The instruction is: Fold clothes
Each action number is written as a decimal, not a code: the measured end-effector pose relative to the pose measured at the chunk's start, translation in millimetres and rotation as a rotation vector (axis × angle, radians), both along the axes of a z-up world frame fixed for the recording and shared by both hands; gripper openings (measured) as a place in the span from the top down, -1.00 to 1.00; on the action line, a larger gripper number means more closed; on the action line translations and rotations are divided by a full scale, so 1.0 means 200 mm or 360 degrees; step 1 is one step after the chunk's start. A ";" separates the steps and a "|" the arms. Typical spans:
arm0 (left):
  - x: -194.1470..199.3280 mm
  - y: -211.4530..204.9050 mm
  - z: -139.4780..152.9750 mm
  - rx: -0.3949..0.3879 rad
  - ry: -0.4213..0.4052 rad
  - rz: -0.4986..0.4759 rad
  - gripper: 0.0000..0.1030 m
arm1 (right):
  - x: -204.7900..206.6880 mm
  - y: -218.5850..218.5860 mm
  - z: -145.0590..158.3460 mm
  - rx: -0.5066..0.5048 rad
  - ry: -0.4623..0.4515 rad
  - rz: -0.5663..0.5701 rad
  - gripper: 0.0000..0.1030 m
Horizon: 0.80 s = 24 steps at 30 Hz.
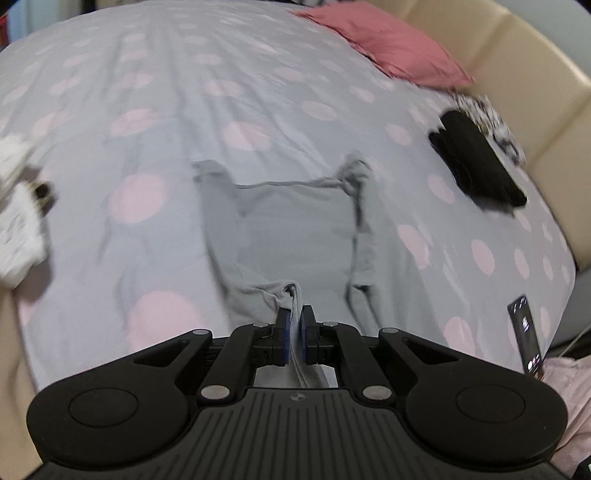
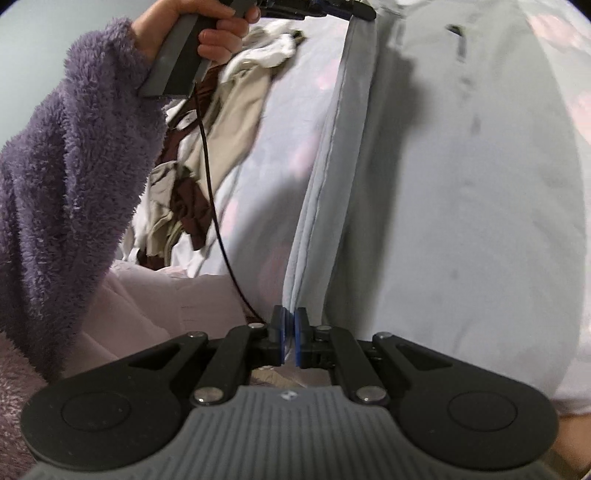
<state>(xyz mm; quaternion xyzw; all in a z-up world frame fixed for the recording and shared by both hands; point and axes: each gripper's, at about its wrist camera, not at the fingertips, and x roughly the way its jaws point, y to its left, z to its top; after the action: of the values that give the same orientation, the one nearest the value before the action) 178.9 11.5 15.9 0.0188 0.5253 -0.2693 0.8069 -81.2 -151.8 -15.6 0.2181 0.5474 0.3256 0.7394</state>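
Left gripper [image 1: 294, 332] clamping a bunched edge of the pale grey garment [image 1: 295, 229], pads pinching fabric that is running down between the fingers. Right gripper [image 2: 289, 338] clenching another edge of the same garment [image 2: 461, 221], a thin seam caught between the blue pads. Garment partly lying on the dotted bedsheet [image 1: 184, 92], partly hanging off the two grippers, far end with two raised corners resting flat toward the middle of the bed. In the right wrist view, a hand [image 2: 207, 29] in a fluffy purple sleeve [image 2: 66, 155] gripping the left tool's handle, black cable [image 2: 218, 221] trailing down close to the right gripper's fingers.

Risks, judging from here:
- thin pinch at the right pads slipping out if pulled hard, dropping that edge and skewing the fold
- left gripper holding a bunched wad, likely making a lumpy, uneven crease
- cable snagging on the right fingers or dragging the cloth
- fabric dragging across the sheet, wrinkling it
- unfolded clothes pile [image 2: 207, 122] lying just beside, possibly getting swept in; black folded item [image 1: 476, 162] and phone [image 1: 526, 336] sitting well apart, lower risk.
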 end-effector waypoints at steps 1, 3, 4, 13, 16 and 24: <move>0.01 -0.06 -0.03 0.0026 0.0006 -0.0029 0.93 | 0.00 -0.02 -0.02 -0.0002 0.0013 -0.0016 0.89; 0.02 -0.15 -0.08 0.0076 0.0024 -0.0082 0.93 | 0.01 -0.05 -0.05 -0.0008 0.0038 -0.0043 0.89; 0.03 -0.20 -0.12 0.0109 0.0041 -0.0101 0.93 | 0.01 -0.07 -0.06 -0.0013 0.0044 -0.0051 0.89; 0.10 -0.40 -0.31 0.0246 0.0139 -0.0163 0.93 | 0.04 -0.14 -0.14 -0.0066 0.0102 -0.0099 0.89; 0.11 -0.41 -0.32 0.0236 0.0153 -0.0157 0.93 | 0.05 -0.16 -0.17 -0.0105 0.0132 -0.0127 0.90; 0.13 -0.40 -0.35 0.0172 0.0196 -0.0089 0.85 | 0.03 -0.16 -0.23 -0.0242 0.0117 -0.0149 0.90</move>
<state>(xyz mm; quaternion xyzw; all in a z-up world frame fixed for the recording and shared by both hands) 205.1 -69.3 -54.8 0.0604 0.5870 -0.2636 0.7631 -76.0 -183.4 -61.5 0.1984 0.5865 0.2401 0.7477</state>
